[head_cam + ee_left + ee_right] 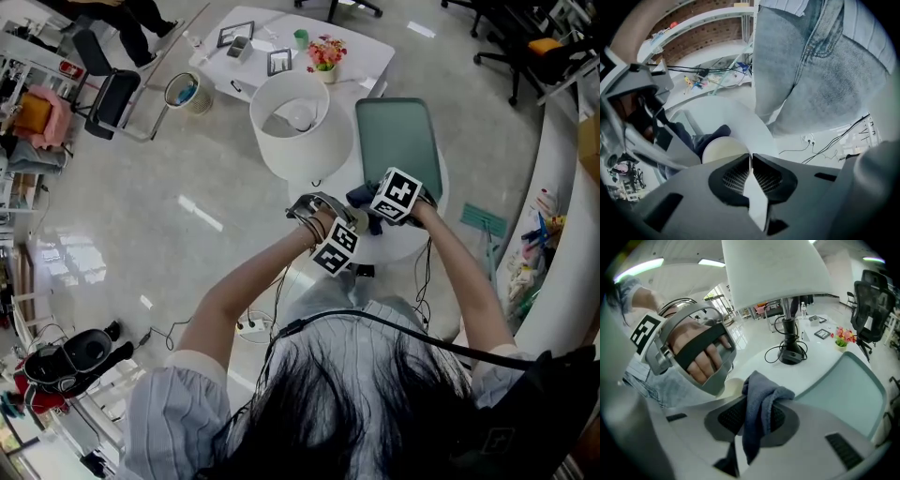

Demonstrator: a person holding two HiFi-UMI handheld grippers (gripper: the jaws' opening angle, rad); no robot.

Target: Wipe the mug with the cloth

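Closely paired over the near edge of a small round white table (409, 246), your two grippers sit right in front of your body. The white lampshade (300, 122) stands just beyond them and a pale green tray (398, 141) lies just beside the right one. Open floor spreads to the left of the table.

Your right gripper (757, 403) is clenched on the blue-grey cloth (761, 411), which bunches over the jaw tips and hangs down between them. Your left gripper (750, 157) has its jaws pinched almost together on a thin pale edge. The cream mug (723, 149) sits right at one jaw tip, so the grip appears to be on the mug, though on which part cannot be told.

The mug lies between the two grippers, over the near part of the table. In the left gripper view the cloth shows dark just behind it, touching or just beside it.

From the head view the mug is hidden under your hands and the left gripper's marker cube (336, 248); only a dark fold of cloth shows there.

The right gripper view alone shows your left hand (701, 352) strapped into its handle, the lamp's black base (790, 355) with its cord, and a small pot of flowers (841, 337) farther back. The left gripper view alone shows your jeans (820, 65) close above and a power strip (807, 139) on the floor. In the right gripper view the tray runs off the frame's right side.
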